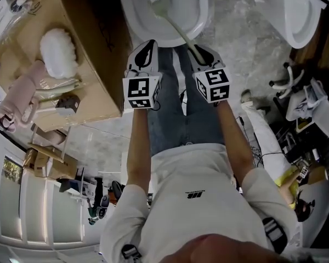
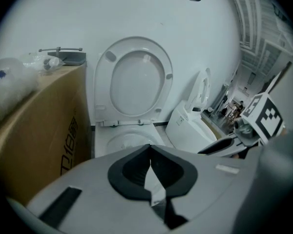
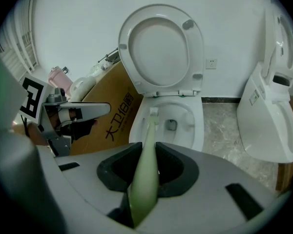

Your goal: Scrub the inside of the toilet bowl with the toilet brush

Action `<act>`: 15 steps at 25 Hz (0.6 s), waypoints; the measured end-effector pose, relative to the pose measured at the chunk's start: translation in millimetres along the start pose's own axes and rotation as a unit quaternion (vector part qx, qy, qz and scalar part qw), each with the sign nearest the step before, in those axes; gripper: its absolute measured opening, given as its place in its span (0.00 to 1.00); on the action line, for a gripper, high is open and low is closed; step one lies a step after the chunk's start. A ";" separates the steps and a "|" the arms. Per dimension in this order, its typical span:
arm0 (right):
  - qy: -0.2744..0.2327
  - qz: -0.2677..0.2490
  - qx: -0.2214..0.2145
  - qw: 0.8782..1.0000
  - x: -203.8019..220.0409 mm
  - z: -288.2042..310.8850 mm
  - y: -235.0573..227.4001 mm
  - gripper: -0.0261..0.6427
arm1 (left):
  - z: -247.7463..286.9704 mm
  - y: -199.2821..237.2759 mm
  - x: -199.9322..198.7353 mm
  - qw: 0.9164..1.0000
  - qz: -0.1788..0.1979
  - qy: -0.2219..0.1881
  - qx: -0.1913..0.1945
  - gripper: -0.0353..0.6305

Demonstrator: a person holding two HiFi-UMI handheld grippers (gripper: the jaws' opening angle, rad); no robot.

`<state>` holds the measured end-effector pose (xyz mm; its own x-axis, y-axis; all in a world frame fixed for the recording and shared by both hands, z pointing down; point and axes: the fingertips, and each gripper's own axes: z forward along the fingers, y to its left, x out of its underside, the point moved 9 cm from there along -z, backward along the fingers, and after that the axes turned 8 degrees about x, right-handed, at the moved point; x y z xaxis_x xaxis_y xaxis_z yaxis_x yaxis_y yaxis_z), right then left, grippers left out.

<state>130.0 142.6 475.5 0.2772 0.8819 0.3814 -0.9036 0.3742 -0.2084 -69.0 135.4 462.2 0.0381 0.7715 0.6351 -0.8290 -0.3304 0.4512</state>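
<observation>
- The right claw (image 3: 145, 161) pinches the green toilet brush (image 3: 149, 133) — its bristles are inside the toilet bowl (image 3: 198, 126), middle of the frame.
- The left claw (image 2: 150, 169) is pressed together — nothing in it.

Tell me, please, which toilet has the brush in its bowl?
The toilet beside the box: the brush reaches into it. The other toilet has none.
</observation>
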 end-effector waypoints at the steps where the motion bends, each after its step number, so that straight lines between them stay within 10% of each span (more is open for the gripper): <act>1: 0.006 -0.002 -0.002 1.000 2.6 4.1 1.0 0.16 | 2.0 1.3 2.6 1.000 -0.004 0.002 -0.002 0.07; 15: 0.052 -0.009 -0.015 0.998 23.3 49.9 7.3 0.16 | 19.1 14.2 32.1 0.999 -0.035 0.019 -0.012 0.07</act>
<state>113.6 151.6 527.8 0.3265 0.8997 0.2897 -0.8886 0.3966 -0.2304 -68.9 145.1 500.9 0.0759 0.8120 0.5787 -0.8382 -0.2624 0.4781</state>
